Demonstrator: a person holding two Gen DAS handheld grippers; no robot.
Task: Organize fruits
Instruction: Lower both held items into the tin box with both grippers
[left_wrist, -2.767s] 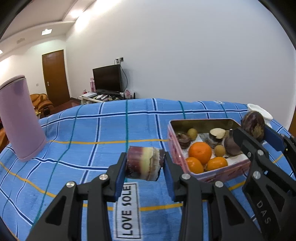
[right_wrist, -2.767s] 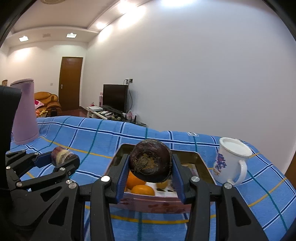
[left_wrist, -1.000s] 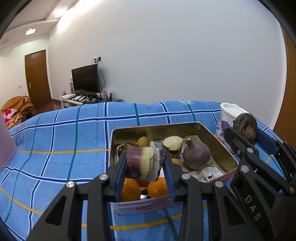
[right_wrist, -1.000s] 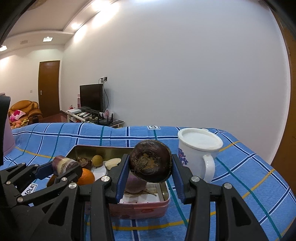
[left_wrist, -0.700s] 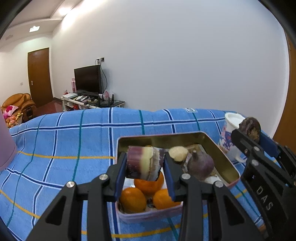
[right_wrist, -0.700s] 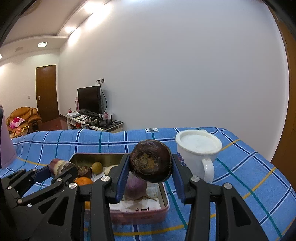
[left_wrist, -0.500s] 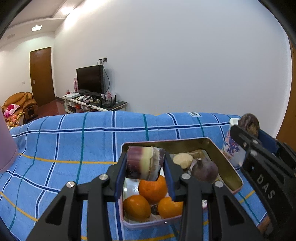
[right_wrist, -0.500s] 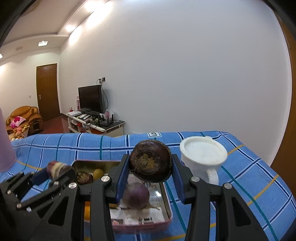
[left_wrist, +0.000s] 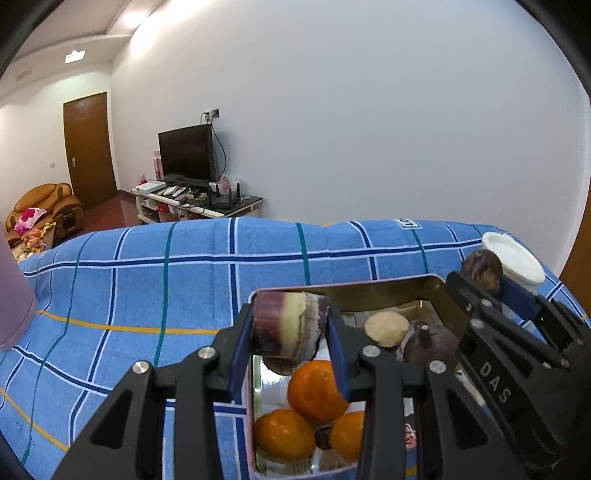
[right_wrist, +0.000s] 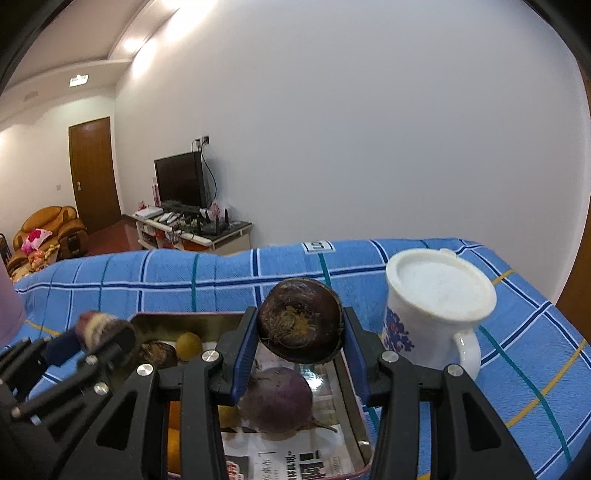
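Observation:
My left gripper is shut on a short purple-and-cream cane piece, held just above the near left part of a pink tin box. Inside the tin lie three oranges, a pale peeled piece and a round purple fruit. In the right wrist view my right gripper is shut on a dark brown round fruit above the tin, over the purple fruit. A small yellow fruit sits at the tin's far side.
A white mug with a blue flower print stands close to the tin's right side. A pink cup stands at the far left of the blue checked cloth. Beyond the table are a TV stand, a door and an armchair.
Both grippers have drifted across the tin with their fruits still held. The tin now sits lower and nearer in both views, and the mug looms larger on the right.

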